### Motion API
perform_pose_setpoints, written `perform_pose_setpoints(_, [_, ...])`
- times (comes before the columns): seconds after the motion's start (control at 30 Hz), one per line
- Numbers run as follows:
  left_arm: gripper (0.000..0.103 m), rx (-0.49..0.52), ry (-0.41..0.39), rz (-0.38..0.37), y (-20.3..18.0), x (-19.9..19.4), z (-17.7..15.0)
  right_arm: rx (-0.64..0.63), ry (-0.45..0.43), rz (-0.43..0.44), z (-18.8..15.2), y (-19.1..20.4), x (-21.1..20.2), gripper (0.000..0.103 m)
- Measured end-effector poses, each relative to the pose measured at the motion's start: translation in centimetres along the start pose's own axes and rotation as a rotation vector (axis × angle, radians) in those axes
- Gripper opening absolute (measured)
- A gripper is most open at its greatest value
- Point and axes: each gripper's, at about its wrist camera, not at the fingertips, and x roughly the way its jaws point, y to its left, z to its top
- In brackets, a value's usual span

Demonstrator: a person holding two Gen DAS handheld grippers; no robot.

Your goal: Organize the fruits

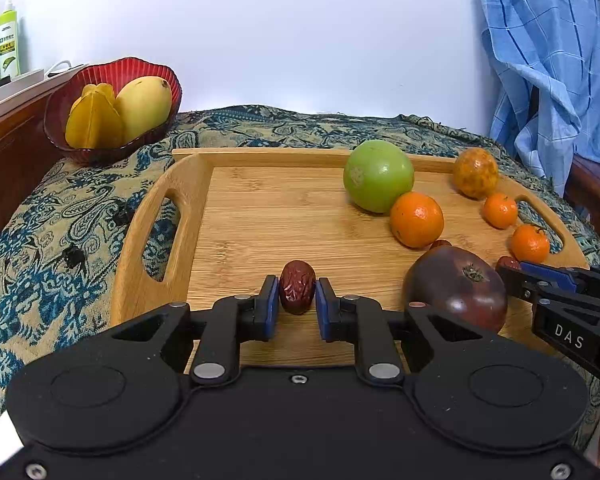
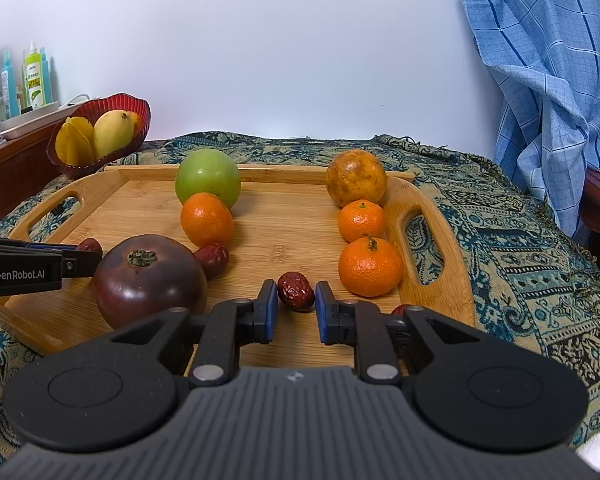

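Observation:
A wooden tray [image 1: 240,216] [image 2: 284,240] holds the fruits. My left gripper [image 1: 297,294] is shut on a red date [image 1: 297,286] low over the tray's front. My right gripper [image 2: 296,294] is shut on another red date [image 2: 296,290] beside a tangerine [image 2: 370,266]. On the tray are a green apple [image 1: 378,176] [image 2: 208,178], a dark purple fruit [image 1: 458,288] [image 2: 148,280], several tangerines [image 1: 417,220] [image 2: 207,219], a mottled yellow orange [image 1: 476,172] [image 2: 356,178] and a loose date [image 2: 213,258].
A red bowl [image 1: 80,80] [image 2: 138,106] with a mango [image 1: 144,106] and a starfruit [image 1: 94,118] stands at the back left on the patterned cloth [image 1: 40,240]. A blue checked towel [image 1: 556,72] hangs at the right. Bottles [image 2: 34,80] stand far left.

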Motion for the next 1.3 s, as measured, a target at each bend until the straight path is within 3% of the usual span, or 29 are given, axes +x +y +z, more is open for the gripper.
perform_pose_setpoints(0.13, [0.019,-0.001,0.001,0.001,0.0,0.0,0.0,-0.001,0.001,0.001,0.0,0.0,0.1,0.027])
perform_pose_setpoints(0.27, [0.026,-0.005,-0.001,0.002,0.3,-0.1,0.0,-0.003,0.002,0.006,0.0,0.0,0.1,0.038])
perform_pose_setpoints(0.77, [0.043,0.003,-0.005,0.01,0.3,-0.8,-0.4,0.001,0.004,0.006,-0.1,0.1,-0.3,0.038])
perform_pose_setpoints(0.97, [0.045,0.002,-0.004,0.0,0.5,-1.3,-0.6,0.004,0.001,0.007,-0.2,0.1,-0.6,0.043])
perform_pose_setpoints(1.1, [0.05,-0.003,-0.006,0.001,0.6,-1.7,-0.8,0.004,0.001,0.007,-0.2,0.1,-0.6,0.043])
perform_pose_setpoints(1.3, [0.058,-0.005,-0.005,0.011,0.7,-2.4,-1.0,-0.004,-0.005,0.004,-0.2,0.3,-1.2,0.051])
